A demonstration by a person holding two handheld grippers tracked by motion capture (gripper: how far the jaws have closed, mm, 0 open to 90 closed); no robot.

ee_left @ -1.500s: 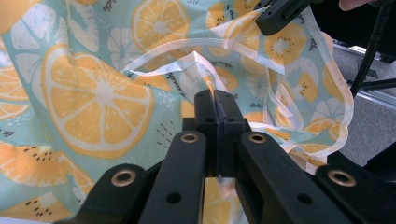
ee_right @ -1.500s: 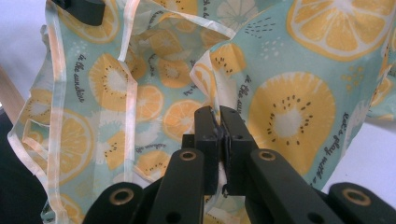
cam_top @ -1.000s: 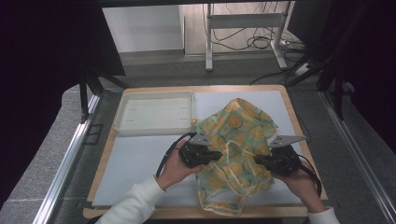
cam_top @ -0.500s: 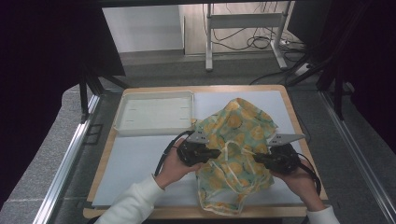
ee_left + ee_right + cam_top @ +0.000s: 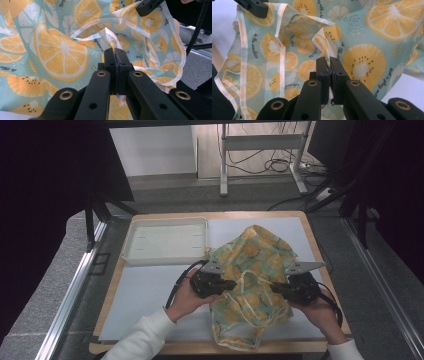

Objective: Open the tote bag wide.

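Observation:
A light green cloth bag point(image 5: 252, 275) printed with orange and lemon slices lies crumpled on the white mat, right of centre. My left gripper point(image 5: 234, 284) is shut on the bag's cloth at its left side; in the left gripper view the jaws point(image 5: 115, 53) pinch a white-trimmed fold. My right gripper point(image 5: 273, 288) is shut on the cloth at the bag's right side, and the right gripper view shows its jaws point(image 5: 328, 61) clamped on a fold of the bag point(image 5: 362, 55). The two grippers face each other across the bag point(image 5: 60, 50).
A white shallow tray point(image 5: 165, 241) stands at the back left of the mat. The wooden table edge point(image 5: 320, 265) runs close to the right hand. Bare mat point(image 5: 145, 295) lies left of the bag. Cables and a metal stand sit on the floor beyond the table.
Both grippers have stayed clamped on the bag. The hands have shifted only slightly, and the cloth between them has hardly moved.

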